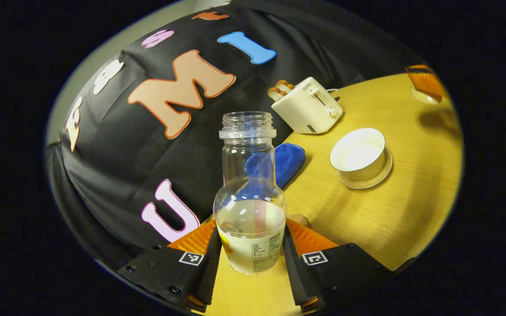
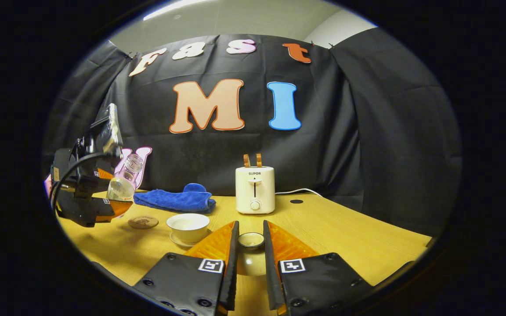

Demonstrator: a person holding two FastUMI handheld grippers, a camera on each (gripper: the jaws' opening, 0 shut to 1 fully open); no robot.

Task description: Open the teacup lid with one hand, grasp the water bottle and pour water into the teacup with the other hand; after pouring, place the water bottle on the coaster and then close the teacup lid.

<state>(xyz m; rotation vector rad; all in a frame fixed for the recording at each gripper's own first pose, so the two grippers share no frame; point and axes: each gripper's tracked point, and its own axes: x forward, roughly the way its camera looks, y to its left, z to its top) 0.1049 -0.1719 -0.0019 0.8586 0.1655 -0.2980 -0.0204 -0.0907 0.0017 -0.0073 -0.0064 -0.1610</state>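
Gripping the water bottle [image 1: 250, 206] (uncapped, partly full), the left hand-held gripper [image 1: 250, 259] holds it raised, left of the open teacup [image 2: 188, 226]. The right hand-held gripper [image 2: 250, 254] clamps the teacup lid [image 2: 251, 240] just right of the teacup; the coaster [image 2: 143, 222] lies left of it on the surface [image 2: 345, 237].

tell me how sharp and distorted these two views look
Left gripper view: strong fisheye bend, table curves; water bottle sharp, toaster slightly soft. Right gripper view: less tilt, teacup and toaster crisp, the held lid close and softer.
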